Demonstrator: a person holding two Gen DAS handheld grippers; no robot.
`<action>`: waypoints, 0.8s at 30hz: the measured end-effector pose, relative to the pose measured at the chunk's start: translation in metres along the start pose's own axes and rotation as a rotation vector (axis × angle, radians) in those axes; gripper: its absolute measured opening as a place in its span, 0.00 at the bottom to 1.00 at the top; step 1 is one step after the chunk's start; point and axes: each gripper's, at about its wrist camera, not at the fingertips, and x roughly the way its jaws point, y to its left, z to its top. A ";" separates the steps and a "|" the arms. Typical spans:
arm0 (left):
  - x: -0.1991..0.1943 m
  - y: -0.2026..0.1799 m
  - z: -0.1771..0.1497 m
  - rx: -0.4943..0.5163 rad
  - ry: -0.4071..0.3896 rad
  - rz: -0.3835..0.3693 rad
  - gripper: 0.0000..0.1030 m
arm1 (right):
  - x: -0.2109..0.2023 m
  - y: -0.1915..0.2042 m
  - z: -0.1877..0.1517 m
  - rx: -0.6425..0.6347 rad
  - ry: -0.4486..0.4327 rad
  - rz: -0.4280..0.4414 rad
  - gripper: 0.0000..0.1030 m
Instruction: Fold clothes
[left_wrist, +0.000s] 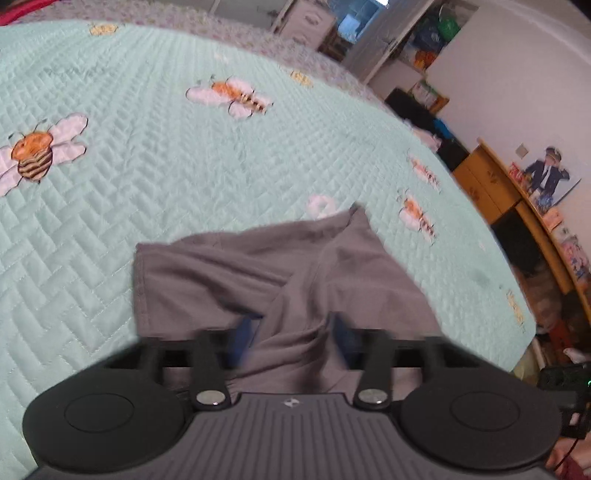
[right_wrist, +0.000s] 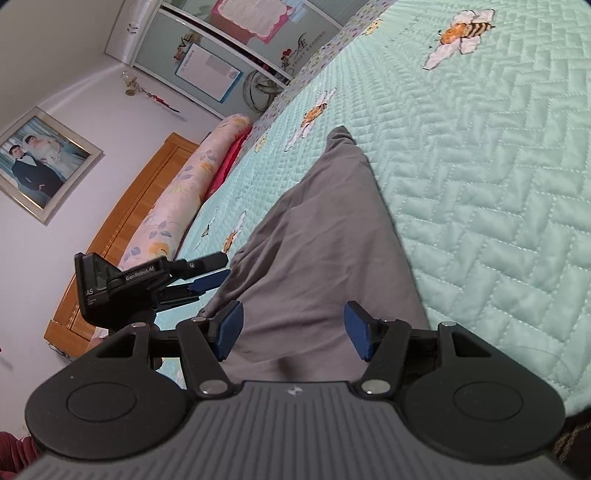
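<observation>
Pinching the grey garment (left_wrist: 266, 273) on the quilt (left_wrist: 147, 166), the left gripper (left_wrist: 291, 332) clamps bunched cloth; the right gripper (right_wrist: 291, 328) gapes over it. Better to grab both edges evenly.

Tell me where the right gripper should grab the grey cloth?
Probably the near edge of the grey cloth, coming from the near side. The right gripper already straddles a raised fold there, while the rest lies flat on the quilt.

"GenRobot.AI" stands on the left claw (right_wrist: 207, 275); the cabinet door (right_wrist: 295, 48) seems to read "SWEET WEDDING".
</observation>
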 end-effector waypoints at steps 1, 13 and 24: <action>0.003 0.002 -0.002 0.016 0.006 0.058 0.11 | 0.000 -0.002 -0.001 0.003 -0.001 0.002 0.60; -0.017 -0.010 -0.008 0.016 -0.047 -0.067 0.70 | -0.002 -0.004 0.002 0.008 -0.005 0.017 0.60; -0.008 0.001 -0.009 -0.017 -0.047 -0.007 0.12 | -0.005 -0.001 0.021 -0.062 -0.004 0.010 0.60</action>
